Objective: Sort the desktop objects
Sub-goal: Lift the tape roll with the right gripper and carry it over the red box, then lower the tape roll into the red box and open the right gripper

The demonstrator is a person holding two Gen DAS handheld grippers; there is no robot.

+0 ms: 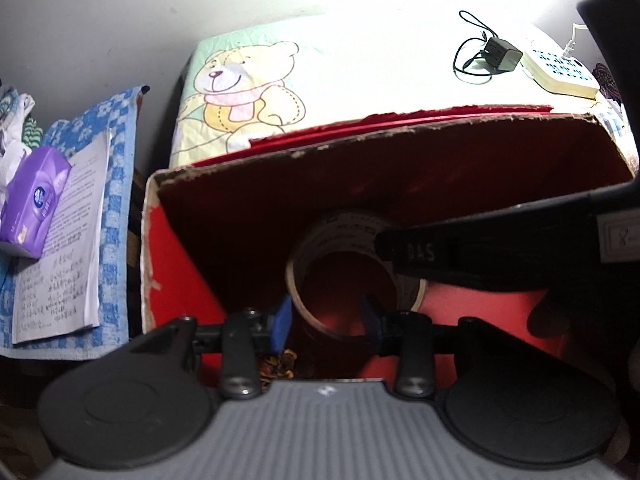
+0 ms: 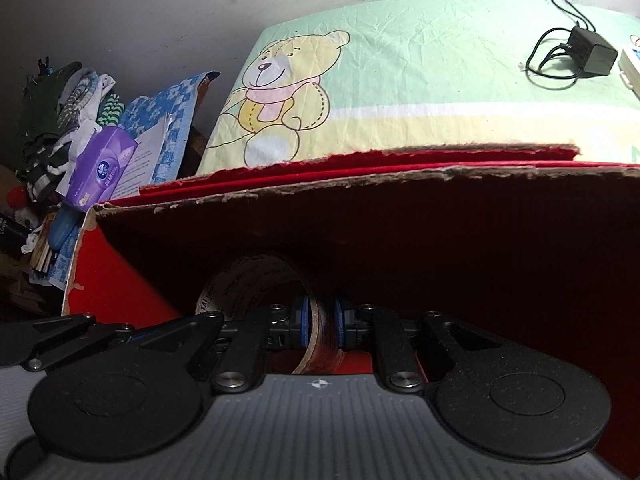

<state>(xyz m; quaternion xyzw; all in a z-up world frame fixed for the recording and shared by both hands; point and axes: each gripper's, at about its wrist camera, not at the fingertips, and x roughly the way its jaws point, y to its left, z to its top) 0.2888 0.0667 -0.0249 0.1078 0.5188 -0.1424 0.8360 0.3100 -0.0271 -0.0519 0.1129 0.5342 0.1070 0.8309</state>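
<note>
A roll of clear packing tape (image 1: 348,224) stands on edge inside a red cardboard box (image 1: 400,168). My left gripper (image 1: 326,318) reaches into the box and is open. One blue pad is outside the roll's near wall and the other is inside the ring, neither pressing. The right tool's black body (image 1: 500,256) comes in from the right over the roll. In the right wrist view the right gripper (image 2: 323,320) is shut on the wall of the tape roll (image 2: 248,276), low in the box (image 2: 360,220).
Behind the box lies a bear-print cloth (image 2: 400,60) with a black charger and cable (image 2: 588,54) and a white power strip (image 1: 560,70). To the left are a purple tissue pack (image 1: 32,196), papers (image 1: 64,240) on a blue checked towel, and piled clothes (image 2: 64,96).
</note>
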